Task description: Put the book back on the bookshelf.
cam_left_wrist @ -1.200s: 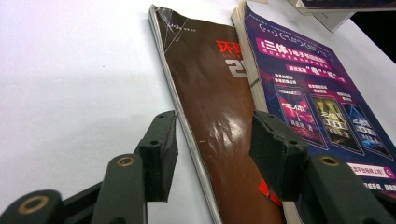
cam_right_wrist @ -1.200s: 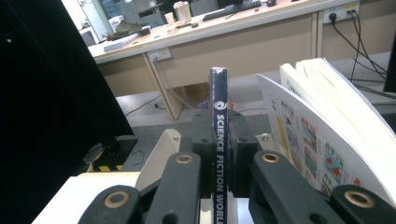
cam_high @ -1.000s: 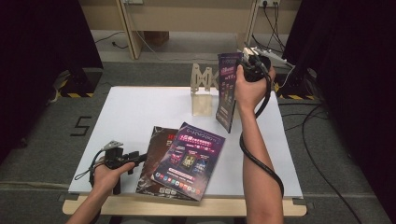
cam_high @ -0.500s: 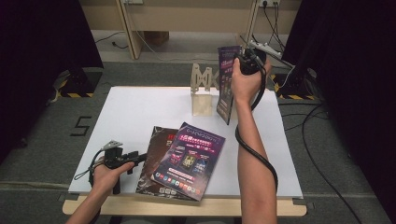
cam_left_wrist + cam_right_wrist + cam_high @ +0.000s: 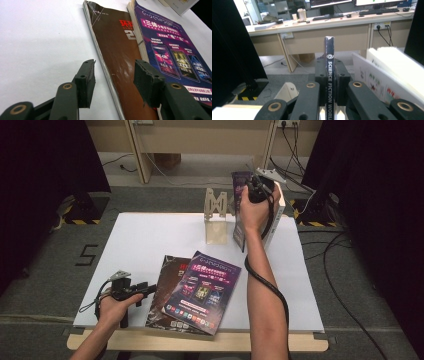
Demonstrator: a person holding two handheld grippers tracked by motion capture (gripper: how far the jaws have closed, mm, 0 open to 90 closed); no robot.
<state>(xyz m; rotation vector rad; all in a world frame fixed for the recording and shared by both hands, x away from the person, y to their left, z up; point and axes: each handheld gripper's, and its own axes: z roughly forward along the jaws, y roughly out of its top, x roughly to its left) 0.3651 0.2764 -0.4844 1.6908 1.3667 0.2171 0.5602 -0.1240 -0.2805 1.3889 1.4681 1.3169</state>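
Note:
A dark purple magazine stands upright at the back of the white table, just right of a wooden stand. My right gripper is shut on its top edge. In the right gripper view the spine, reading "SCIENCE FICTION WORLD", is pinched between the jaws of the right gripper. At the front left, my left gripper is open at the left edge of a brown magazine. In the left gripper view, the left gripper has its jaws straddling that brown magazine's edge.
A purple magazine lies overlapping the brown one; its cover sits to the right of the jaws. A white book leans upright just right of the held magazine, close beside it. Cables trail on the floor.
My right gripper has carried the upright magazine a little left and back, toward the wooden stand. The left gripper has stayed put.

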